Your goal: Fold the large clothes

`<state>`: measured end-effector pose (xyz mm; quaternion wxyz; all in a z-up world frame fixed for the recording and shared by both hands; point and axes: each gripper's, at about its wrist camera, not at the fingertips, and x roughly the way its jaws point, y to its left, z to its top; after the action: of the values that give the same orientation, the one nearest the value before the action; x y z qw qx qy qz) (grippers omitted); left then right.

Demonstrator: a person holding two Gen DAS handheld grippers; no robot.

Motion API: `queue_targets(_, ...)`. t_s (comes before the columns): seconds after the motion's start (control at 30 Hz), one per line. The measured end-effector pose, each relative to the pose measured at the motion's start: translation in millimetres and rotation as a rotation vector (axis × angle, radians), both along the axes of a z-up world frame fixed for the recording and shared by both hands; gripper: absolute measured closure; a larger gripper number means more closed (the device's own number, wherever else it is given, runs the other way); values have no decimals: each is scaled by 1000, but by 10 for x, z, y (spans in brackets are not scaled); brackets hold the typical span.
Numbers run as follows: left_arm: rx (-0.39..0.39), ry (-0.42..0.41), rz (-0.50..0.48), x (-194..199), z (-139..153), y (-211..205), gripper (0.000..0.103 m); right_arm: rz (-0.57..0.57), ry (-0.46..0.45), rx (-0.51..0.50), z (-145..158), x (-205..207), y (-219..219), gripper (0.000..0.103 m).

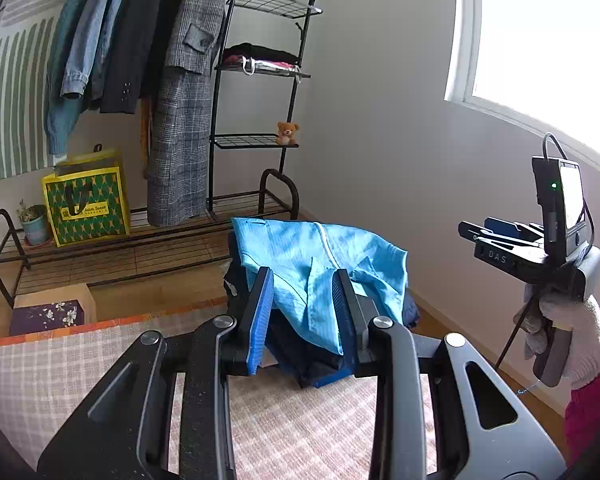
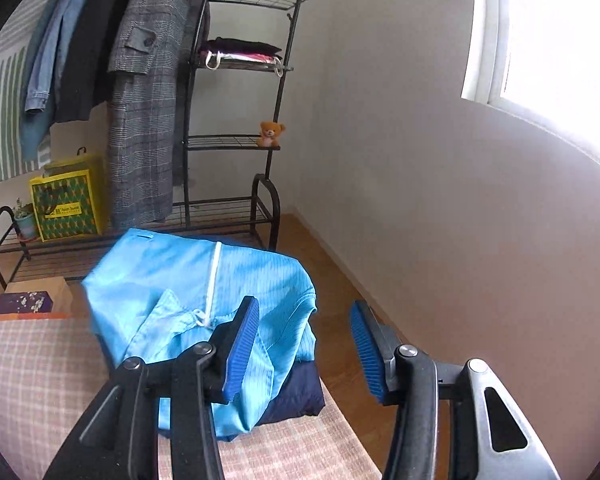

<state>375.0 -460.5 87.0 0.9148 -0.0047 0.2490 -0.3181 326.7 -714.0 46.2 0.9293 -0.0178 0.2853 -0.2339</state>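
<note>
Left wrist view: left gripper (image 1: 306, 300) raised above the checked mat (image 1: 60, 368), blue pads (image 1: 260, 320) set a modest way apart, nothing pinched between them. Seen through the gap, a light blue garment (image 1: 320, 264), folded and laid on top of a dark navy stack (image 1: 300, 364) at the mat's far edge. Garment ahead of and below the fingers, apparently not touching them. Zipper line running away from the camera toward the clothes rack (image 1: 140, 236), so long axis read as roughly front to back. Off to the right, a gloved hand (image 1: 572, 344) holding the right gripper (image 1: 496, 240), level with this one, well apart from the pile.

Right wrist view: right gripper (image 2: 304, 344) with pads clearly spread, wider than the left pair, empty. Light blue garment (image 2: 196, 280) lying ahead and to the left of the fingers, its right edge behind the left-hand pad, the other pad over bare wooden floor (image 2: 340, 280). Collar end nearest, white zipper (image 2: 214, 284) leading away.

Judgement: fold looks finished and the piece released onto the stack. Left gripper centred on the pile and so better placed for any return; right one would need a shift leftward first. Teddy bear (image 2: 271, 133) and hanging coats irrelevant.
</note>
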Motion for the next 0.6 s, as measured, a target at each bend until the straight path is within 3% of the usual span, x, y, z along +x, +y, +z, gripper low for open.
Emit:
queue_targets(0.3,-5,-83,-39,-1116,381,771,71,60,-70,-13,382,-1021,866,53)
queue_targets(0.6,-6,-106,-18,-1840,246,1421,45,105,-160,6,292,-1869,1570,41)
